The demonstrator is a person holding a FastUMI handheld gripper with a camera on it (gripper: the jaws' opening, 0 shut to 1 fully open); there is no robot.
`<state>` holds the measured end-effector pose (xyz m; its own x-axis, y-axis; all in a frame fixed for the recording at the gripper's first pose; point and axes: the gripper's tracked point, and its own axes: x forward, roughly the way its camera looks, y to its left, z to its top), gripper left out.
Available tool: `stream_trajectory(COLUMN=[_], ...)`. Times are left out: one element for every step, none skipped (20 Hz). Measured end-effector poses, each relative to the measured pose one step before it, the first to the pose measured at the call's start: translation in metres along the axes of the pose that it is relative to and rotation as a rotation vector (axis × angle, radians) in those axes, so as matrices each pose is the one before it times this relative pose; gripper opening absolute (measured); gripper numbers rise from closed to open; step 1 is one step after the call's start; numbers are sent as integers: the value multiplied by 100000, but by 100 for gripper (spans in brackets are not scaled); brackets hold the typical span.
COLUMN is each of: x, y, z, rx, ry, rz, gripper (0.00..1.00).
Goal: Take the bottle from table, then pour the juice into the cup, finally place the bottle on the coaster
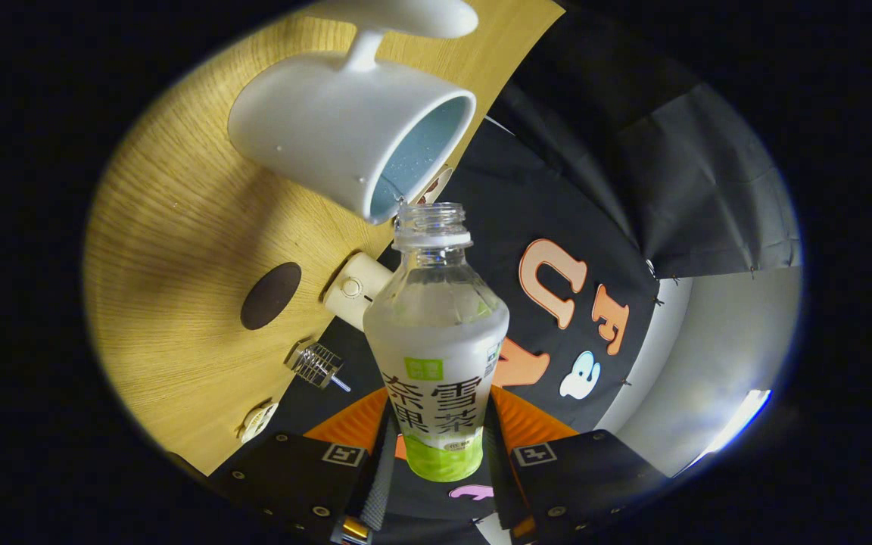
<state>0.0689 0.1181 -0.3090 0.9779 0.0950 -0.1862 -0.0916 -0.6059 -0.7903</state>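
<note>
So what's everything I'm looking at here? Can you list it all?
bottle: one, clear with a white and green label, cap off, held between the fingers, mouth at the cup's rim
cup: one, white outside, pale blue inside, just beyond the bottle's mouth
coaster: one, dark brown, round, lying on the table beside the bottle
table: one, light wood
small cream cylinder: one, at the table's edge
hand-held gripper: one, both fingers pressed on the bottle's lower body
</note>
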Motion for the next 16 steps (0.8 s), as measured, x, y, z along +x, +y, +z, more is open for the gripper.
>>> stream_trajectory(x=[-34,-29,-117,-158,21,-70,103,-26,-51,-44,124,-86,131,119,115,-50], y=[265,497,235,170,282,437,615,514,442,524,595,576,276,139,489,521], z=[-59,22,-79,60,21,52,-113,121,-202,-107,104,301,465,205,-116,-114], rx=[1897,2777,2730,2259,2591,3598,4211,3947,3685,3847,4167,4292,3150,2972,3836,4897], ry=[630,547,671,346,551,395,254,214,626,312,-43,-444,-623,-367,244,362], rz=[1402,2427,1764,1245,1402,2368,2719,2758,2089,2280,2348,2592,1051,628,1478,2125], gripper=[56,56,56,56,56,56,57,57,57,57,57,57,57,57,57,57])
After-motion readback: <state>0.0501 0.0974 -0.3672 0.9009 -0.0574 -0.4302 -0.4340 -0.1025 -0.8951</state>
